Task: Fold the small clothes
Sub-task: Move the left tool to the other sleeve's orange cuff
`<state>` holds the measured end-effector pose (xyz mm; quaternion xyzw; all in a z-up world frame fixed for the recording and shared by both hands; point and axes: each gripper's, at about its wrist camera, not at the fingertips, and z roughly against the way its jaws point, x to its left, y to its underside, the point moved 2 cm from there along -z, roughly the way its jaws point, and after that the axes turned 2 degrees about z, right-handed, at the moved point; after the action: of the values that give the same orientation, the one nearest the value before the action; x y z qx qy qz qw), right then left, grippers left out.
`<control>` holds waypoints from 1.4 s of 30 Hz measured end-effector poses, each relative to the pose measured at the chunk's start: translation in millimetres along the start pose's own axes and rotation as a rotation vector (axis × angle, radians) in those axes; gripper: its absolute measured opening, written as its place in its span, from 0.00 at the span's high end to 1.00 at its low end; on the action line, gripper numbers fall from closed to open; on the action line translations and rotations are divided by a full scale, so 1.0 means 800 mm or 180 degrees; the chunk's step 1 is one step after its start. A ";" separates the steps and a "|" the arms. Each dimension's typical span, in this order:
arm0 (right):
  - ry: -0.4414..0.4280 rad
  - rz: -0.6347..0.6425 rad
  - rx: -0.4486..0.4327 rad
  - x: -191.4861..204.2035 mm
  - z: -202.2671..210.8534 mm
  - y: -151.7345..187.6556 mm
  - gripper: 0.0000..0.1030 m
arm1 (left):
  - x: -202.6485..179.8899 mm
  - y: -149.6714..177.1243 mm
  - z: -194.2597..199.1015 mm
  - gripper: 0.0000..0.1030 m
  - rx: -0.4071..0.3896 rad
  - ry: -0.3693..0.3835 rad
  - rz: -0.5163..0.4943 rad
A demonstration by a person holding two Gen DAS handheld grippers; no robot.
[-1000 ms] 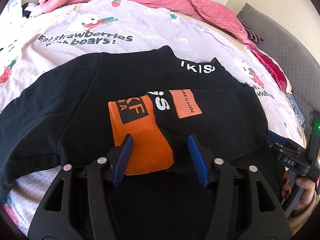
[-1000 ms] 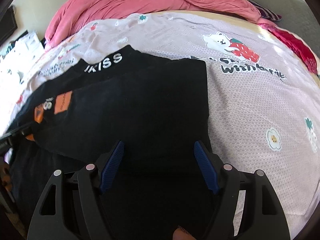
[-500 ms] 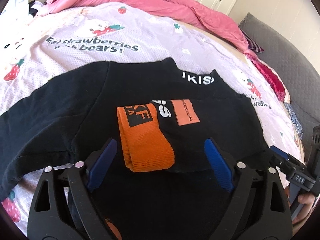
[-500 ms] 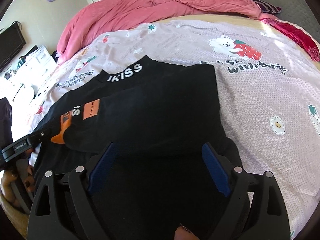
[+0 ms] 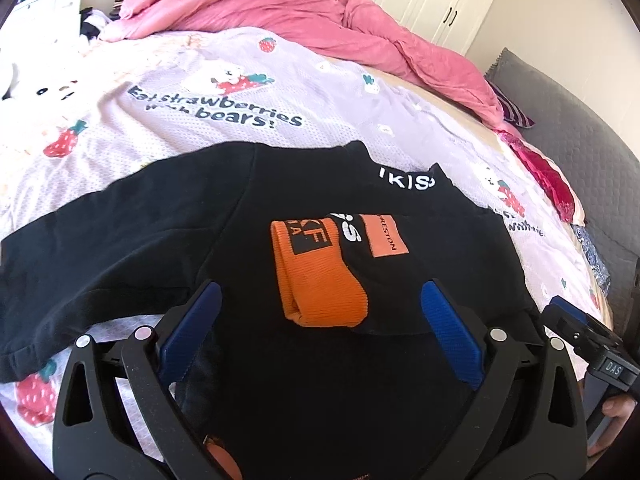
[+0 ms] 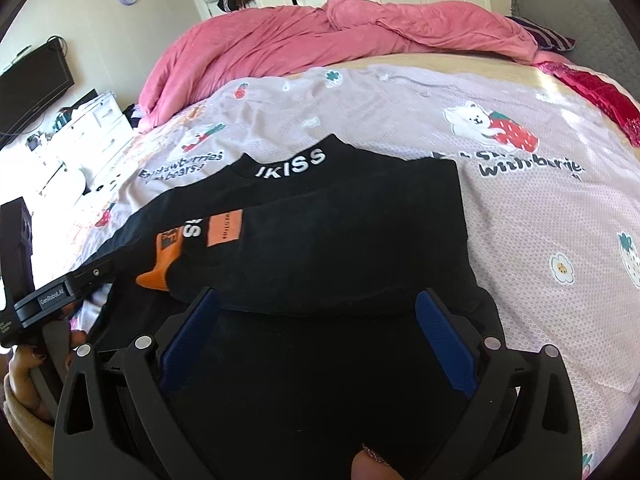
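Observation:
A black top lies flat on the bed sheet, its collar lettered IKISS at the far side. One sleeve is folded across the body, ending in an orange cuff. My left gripper hovers just short of that cuff, its jaws opening wide; the cuff lies loose between the tips, untouched. My right gripper hangs over the folded right side of the black top, jaws also opening, only flat cloth below them. The orange cuff shows at the left there.
A pink duvet is heaped at the far end of the bed. A red cloth and grey padded headboard lie to the right. White drawers and a dark screen stand left of the bed.
Both grippers' jaws have spread wide, and both have drawn back and up from the top. The orange cuff, earlier between the left fingers, now lies free on the top.

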<state>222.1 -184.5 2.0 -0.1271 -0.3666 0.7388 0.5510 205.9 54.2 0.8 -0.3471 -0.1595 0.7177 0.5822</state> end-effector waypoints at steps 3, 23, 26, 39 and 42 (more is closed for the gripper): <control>-0.0039 0.0012 -0.0035 0.006 0.005 -0.002 0.05 | 0.000 0.002 0.012 0.09 -0.0083 -0.0003 -0.0008; -0.0252 0.0440 -0.0114 0.082 0.014 -0.005 0.04 | 0.052 0.013 0.063 0.09 -0.0262 -0.0088 0.0413; -0.0288 0.0475 -0.0121 0.091 0.015 -0.005 0.04 | 0.062 0.017 0.070 0.09 -0.0270 -0.0103 0.0483; -0.0449 0.0681 -0.0103 0.134 0.014 0.001 0.04 | 0.109 0.027 0.110 0.09 -0.0375 -0.0215 0.0798; -0.0474 0.0727 -0.0099 0.143 0.013 0.000 0.04 | 0.121 0.029 0.119 0.09 -0.0404 -0.0253 0.0873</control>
<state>174.9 -84.4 34.0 -0.1213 -0.4010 0.7983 0.4326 116.0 156.5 23.0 -0.3730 -0.1785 0.7922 0.4489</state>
